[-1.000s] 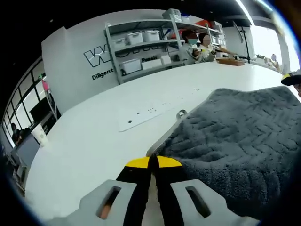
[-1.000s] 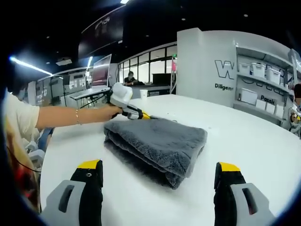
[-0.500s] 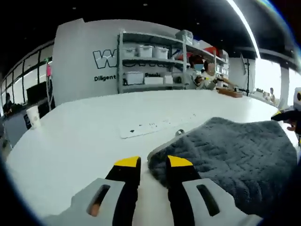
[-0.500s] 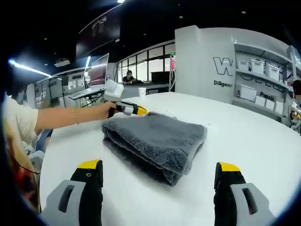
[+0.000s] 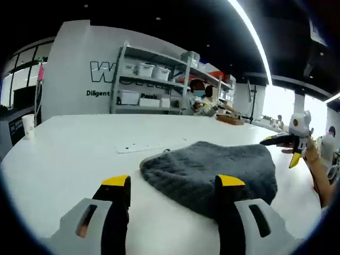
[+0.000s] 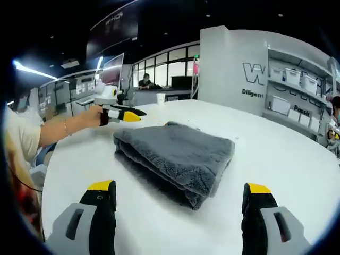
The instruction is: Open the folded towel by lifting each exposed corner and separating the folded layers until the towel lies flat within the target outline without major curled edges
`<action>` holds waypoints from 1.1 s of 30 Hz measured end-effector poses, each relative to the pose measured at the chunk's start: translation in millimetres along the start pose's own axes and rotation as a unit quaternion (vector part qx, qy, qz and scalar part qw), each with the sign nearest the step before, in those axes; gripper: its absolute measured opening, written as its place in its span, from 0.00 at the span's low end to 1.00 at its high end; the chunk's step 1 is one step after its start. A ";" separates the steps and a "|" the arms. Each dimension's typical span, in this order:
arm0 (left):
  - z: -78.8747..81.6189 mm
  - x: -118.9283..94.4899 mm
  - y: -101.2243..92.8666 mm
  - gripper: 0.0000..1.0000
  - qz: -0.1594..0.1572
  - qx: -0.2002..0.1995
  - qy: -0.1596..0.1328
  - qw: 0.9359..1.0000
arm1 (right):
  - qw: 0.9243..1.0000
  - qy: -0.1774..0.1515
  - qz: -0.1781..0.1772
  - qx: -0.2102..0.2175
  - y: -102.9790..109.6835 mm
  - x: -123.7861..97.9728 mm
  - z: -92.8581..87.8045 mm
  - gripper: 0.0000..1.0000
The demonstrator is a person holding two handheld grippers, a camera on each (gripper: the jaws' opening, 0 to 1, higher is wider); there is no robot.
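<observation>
We have the thick grey plush towel (image 6: 178,156) folded in several layers, lying near the middle of the broad white worktop (image 6: 276,154). No target outline is discernible on the worktop, so where the towel must end up is uncertain.

Left gripper (image 5: 173,188): jaws spread wide, holding nothing, near the towel's closest edge. In the right gripper view it sits off the towel's far corner, clear of the cloth. Right gripper (image 6: 179,192): jaws spread wide, empty, a little way short of the folded front edge.

Risks as we judge them:
- The pile is thick and the layers lie tight together. A gripper closing on the fold could take two or more layers at once, and the towel would lift as a bundle instead of opening.
- A corner pinched too shallowly may slip out of the plush.
- Pulling from one side only could drag the whole towel over the smooth worktop.
- A flat white strip (image 5: 151,145) beyond the towel could be snagged as the cloth spreads.
</observation>
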State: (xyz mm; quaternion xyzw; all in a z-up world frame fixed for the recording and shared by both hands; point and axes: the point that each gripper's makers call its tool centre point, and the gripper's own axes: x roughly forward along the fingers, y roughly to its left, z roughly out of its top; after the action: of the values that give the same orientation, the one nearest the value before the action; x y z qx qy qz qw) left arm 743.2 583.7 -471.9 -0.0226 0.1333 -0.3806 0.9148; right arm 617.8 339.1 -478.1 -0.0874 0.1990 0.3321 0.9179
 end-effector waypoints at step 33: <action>-19.1 -56.2 -58.0 1.00 -0.074 0.062 0.023 0.995 | 0.990 0.014 -0.059 -0.126 -2.5 19.0 20.1 0.84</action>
State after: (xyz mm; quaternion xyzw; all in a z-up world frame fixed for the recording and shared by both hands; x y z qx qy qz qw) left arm 660.3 583.2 -469.2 0.0331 0.1280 -0.4552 0.8805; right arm 638.9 354.0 -467.9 -0.2186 0.1629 0.2983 0.9147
